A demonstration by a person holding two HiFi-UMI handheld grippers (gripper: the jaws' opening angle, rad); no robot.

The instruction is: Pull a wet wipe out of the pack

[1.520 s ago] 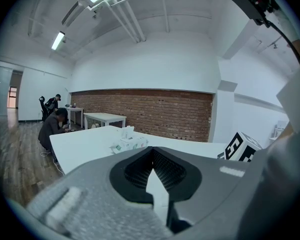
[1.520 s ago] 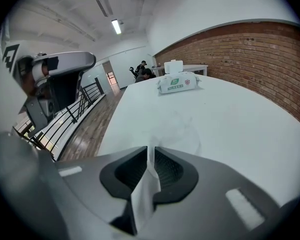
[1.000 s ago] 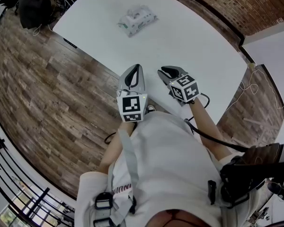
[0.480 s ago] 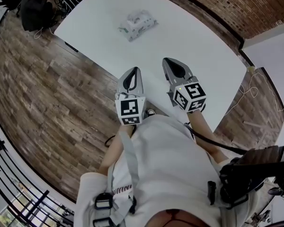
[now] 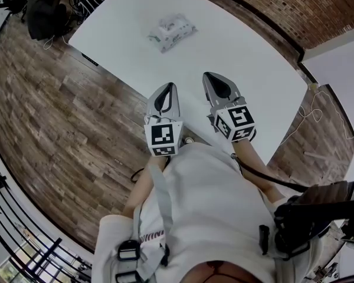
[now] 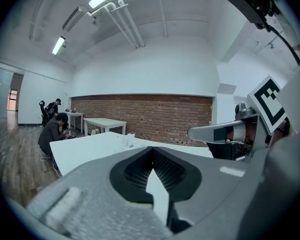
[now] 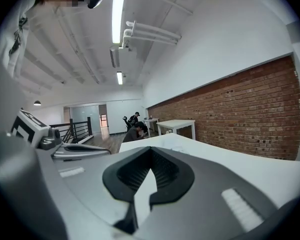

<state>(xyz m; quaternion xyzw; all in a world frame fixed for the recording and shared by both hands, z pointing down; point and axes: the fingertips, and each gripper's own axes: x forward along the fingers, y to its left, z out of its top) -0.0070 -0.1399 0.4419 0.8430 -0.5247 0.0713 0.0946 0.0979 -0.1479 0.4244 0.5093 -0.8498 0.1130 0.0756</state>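
The wet wipe pack [image 5: 172, 30] lies on the far part of the white table [image 5: 253, 58], crumpled white and green, well ahead of both grippers. My left gripper [image 5: 170, 87] hovers at the table's near edge, jaws shut and empty. My right gripper [image 5: 208, 76] hangs beside it over the table, also shut with nothing between its jaws. In the left gripper view the closed left gripper [image 6: 151, 148] points toward the small pack [image 6: 127, 143], with the right gripper [image 6: 210, 132] at its side. The right gripper view shows the right gripper [image 7: 151, 149] closed and the left gripper [image 7: 80, 149] to its left.
Dark bags and gear [image 5: 41, 10] lie on the wooden floor beyond the table's left corner. A cable [image 5: 318, 108] trails on the floor at the right. People [image 6: 52, 134] sit at other tables far off, before a brick wall [image 6: 155, 114].
My right gripper has lifted and tipped up from pointing down at the table to nearly level, and its jaws have gone from open to shut. The left gripper has stayed put.
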